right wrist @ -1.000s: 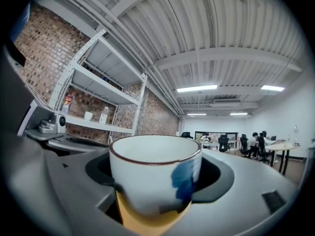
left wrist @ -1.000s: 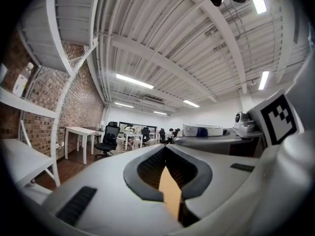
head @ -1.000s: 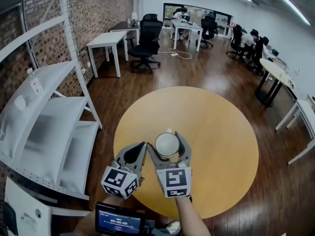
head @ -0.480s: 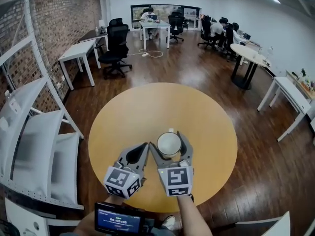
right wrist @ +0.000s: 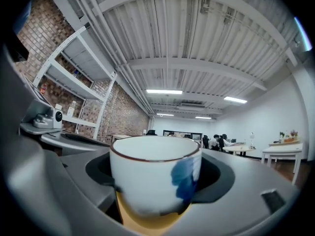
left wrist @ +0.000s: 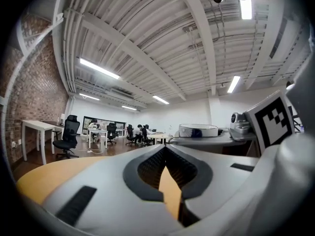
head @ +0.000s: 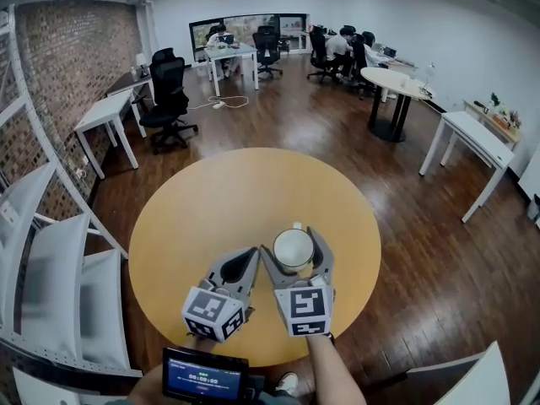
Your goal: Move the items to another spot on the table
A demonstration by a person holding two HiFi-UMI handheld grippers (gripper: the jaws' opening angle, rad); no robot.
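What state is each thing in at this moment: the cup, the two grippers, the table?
cup: upright, looks empty, clamped between the right gripper's jaws; resting or lifted, cannot tell.
right gripper: shut on the cup, jaws against its sides.
left gripper: shut, jaw tips together, nothing between them, beside the right gripper.
round table: bears only the cup area; the rest of its top shows bare wood.

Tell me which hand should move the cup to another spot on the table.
Right. The right tongs clasp the cup, while the left tongs are shut and empty beside them.
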